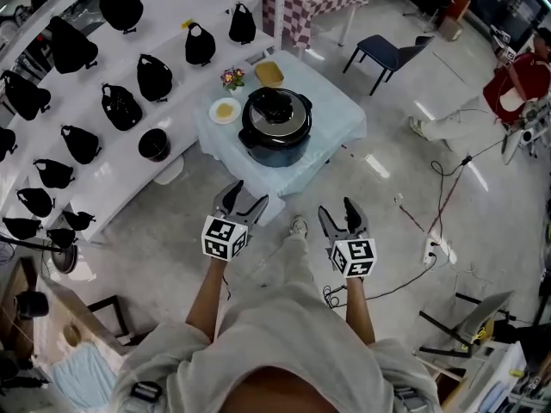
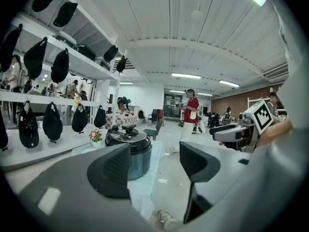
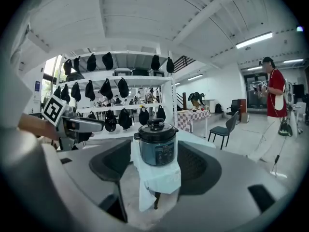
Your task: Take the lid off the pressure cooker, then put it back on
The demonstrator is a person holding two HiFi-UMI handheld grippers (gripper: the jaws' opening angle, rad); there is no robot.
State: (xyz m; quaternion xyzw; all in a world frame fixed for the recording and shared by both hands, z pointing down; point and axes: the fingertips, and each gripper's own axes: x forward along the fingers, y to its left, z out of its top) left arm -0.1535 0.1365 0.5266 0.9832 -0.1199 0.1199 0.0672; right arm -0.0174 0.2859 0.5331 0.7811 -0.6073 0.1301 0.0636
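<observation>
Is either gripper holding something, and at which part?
Nothing is held. The left gripper and the right gripper are both open, short of the pressure cooker.

No readable text, labels or numbers.

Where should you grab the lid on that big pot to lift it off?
Grab the black knob sticking up in the middle of the lid, coming straight down from above. The lid is wide, round and sits flat on the pressure cooker, so the raised knob is probably the only part narrow enough to pinch.
</observation>
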